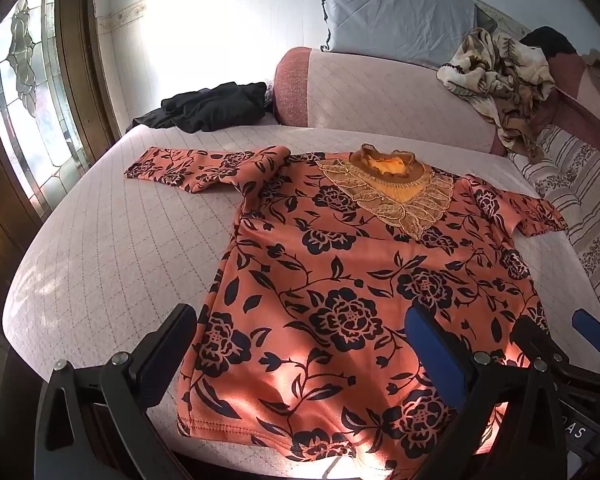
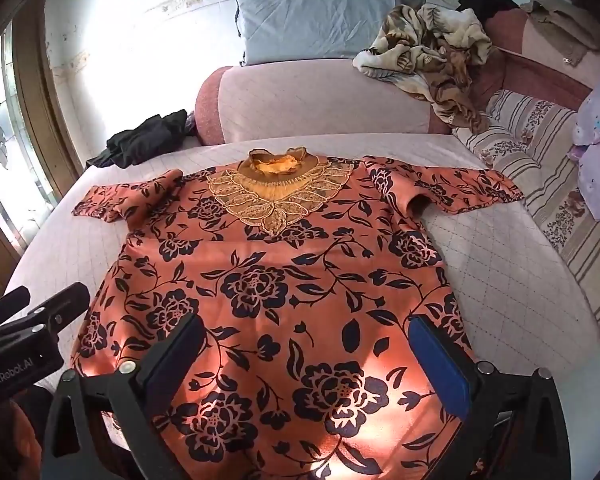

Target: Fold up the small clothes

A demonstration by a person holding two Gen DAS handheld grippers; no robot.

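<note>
Salmon-orange cloth printed with dark roses makes up the blouse (image 1: 364, 272), which lies flat and face up on the bed (image 1: 112, 248), its hem nearest the cameras and its gold lace collar (image 2: 278, 196) toward the far side; one sleeve (image 1: 196, 168) stretches out to the left, the other (image 2: 456, 188) to the right (partly creased near the shoulder); the left gripper (image 1: 300, 344) hovers over the hem with its jaws spread fully wide and nothing between them; the right gripper (image 2: 306, 352) hangs likewise above the lower front of the blouse, jaws wide apart and empty; beyond the collar sit a pink bolster (image 2: 320, 104), a grey-blue pillow (image 2: 316, 20), a crumpled floral blanket (image 1: 504, 76) and a heap of black clothing (image 1: 208, 108).
</note>
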